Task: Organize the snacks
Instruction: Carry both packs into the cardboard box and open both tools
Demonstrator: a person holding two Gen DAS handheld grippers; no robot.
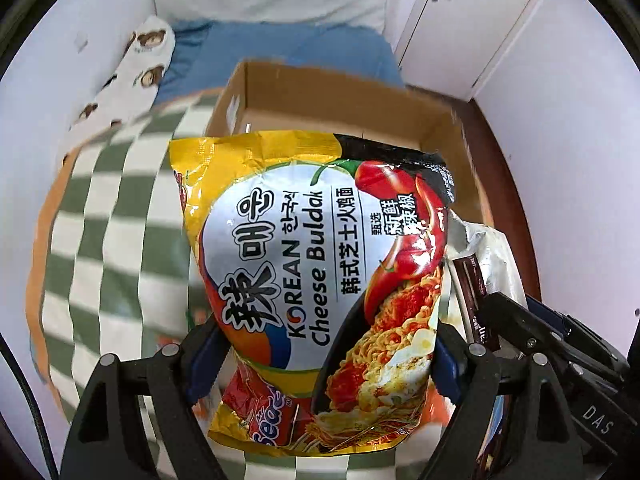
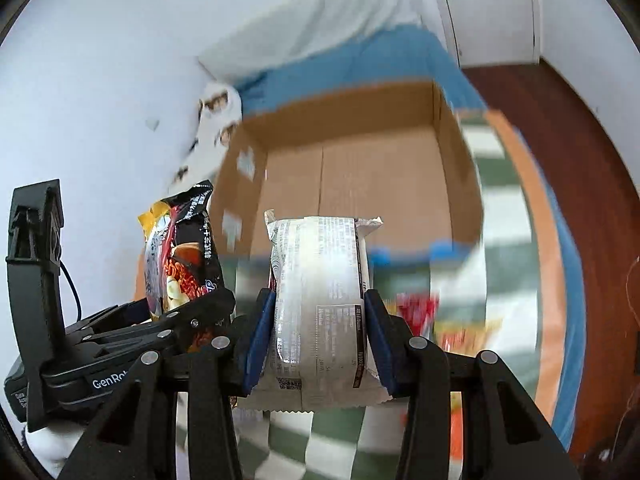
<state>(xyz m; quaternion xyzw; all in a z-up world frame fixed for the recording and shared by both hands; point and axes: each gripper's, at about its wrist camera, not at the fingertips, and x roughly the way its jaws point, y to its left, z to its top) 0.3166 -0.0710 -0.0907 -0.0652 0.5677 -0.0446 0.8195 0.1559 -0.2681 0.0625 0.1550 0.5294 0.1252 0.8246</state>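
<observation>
My left gripper (image 1: 320, 356) is shut on a yellow Korean Cheese Buldak noodle packet (image 1: 316, 272) and holds it up in front of an open cardboard box (image 1: 452, 148). My right gripper (image 2: 320, 336) is shut on a silver-white snack packet (image 2: 320, 304), back side facing me, held before the same box (image 2: 360, 168). The box floor that shows looks bare. In the right wrist view the left gripper (image 2: 160, 332) with its noodle packet (image 2: 180, 252) is just to the left. In the left wrist view the right gripper (image 1: 536, 340) with the silver packet (image 1: 488, 252) is at the right.
The box sits on a green-and-white checked blanket (image 1: 112, 240) on a bed with blue sheet (image 1: 280, 48) and a bear-print pillow (image 1: 136, 68). Blurred red and yellow snack packets (image 2: 440, 320) lie on the blanket at the right. Wooden floor (image 2: 580, 160) runs beside the bed.
</observation>
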